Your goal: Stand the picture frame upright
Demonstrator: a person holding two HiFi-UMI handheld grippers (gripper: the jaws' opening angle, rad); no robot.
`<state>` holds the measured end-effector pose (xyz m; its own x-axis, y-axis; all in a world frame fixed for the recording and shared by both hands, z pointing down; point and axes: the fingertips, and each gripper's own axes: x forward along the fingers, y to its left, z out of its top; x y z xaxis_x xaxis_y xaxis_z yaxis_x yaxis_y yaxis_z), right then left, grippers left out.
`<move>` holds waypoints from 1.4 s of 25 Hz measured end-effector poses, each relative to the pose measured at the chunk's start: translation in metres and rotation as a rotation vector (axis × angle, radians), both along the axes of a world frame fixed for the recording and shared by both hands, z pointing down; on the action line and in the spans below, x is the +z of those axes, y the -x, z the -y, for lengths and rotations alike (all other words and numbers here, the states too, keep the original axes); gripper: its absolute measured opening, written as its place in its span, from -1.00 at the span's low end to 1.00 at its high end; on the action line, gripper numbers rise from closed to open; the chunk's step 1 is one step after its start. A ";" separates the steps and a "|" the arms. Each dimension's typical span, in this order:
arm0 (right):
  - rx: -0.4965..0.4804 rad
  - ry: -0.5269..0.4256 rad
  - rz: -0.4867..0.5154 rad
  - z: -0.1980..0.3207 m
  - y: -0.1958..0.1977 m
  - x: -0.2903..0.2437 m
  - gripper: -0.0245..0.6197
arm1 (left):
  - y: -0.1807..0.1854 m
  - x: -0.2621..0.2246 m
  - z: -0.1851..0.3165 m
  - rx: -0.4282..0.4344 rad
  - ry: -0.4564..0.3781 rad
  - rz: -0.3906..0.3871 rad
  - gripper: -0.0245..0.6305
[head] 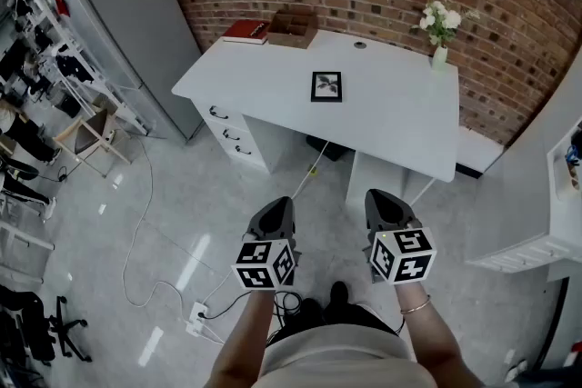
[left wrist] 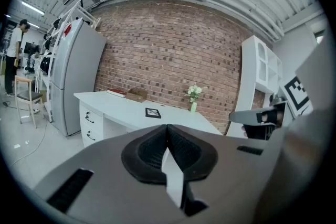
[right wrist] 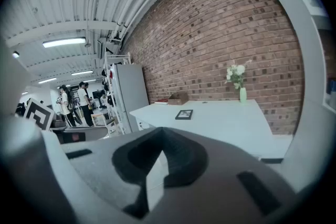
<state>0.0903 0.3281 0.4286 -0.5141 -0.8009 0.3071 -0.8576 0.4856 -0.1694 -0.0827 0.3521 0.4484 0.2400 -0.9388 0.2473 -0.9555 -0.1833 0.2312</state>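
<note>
A small black picture frame (head: 326, 86) lies flat in the middle of the white desk (head: 400, 132). It also shows far off in the left gripper view as the frame (left wrist: 153, 112) and in the right gripper view as the frame (right wrist: 184, 114). My left gripper (head: 275, 212) and right gripper (head: 382, 203) hang over the floor well short of the desk, side by side. Both are shut with nothing between their jaws.
On the desk stand a red book (head: 245, 31), a brown box (head: 292, 25) and a vase of white flowers (head: 439, 36). A grey refrigerator (head: 136, 23) stands left of the desk. Cables (head: 145, 232) trail over the floor. A white shelf unit (head: 555, 195) stands at the right.
</note>
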 end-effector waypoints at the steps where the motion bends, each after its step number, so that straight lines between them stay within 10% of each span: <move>1: -0.010 -0.006 -0.005 -0.002 0.002 0.000 -0.91 | 0.000 0.000 -0.002 -0.001 -0.001 0.002 -0.95; 35: -0.006 0.024 0.201 0.073 -0.030 0.001 -0.59 | -0.017 -0.001 0.062 -0.053 0.004 -0.010 -0.62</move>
<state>0.1202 0.2554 0.4298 -0.5719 -0.7911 0.2170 -0.8024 0.4844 -0.3487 -0.0662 0.2902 0.4469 0.1919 -0.9492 0.2494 -0.9616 -0.1311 0.2411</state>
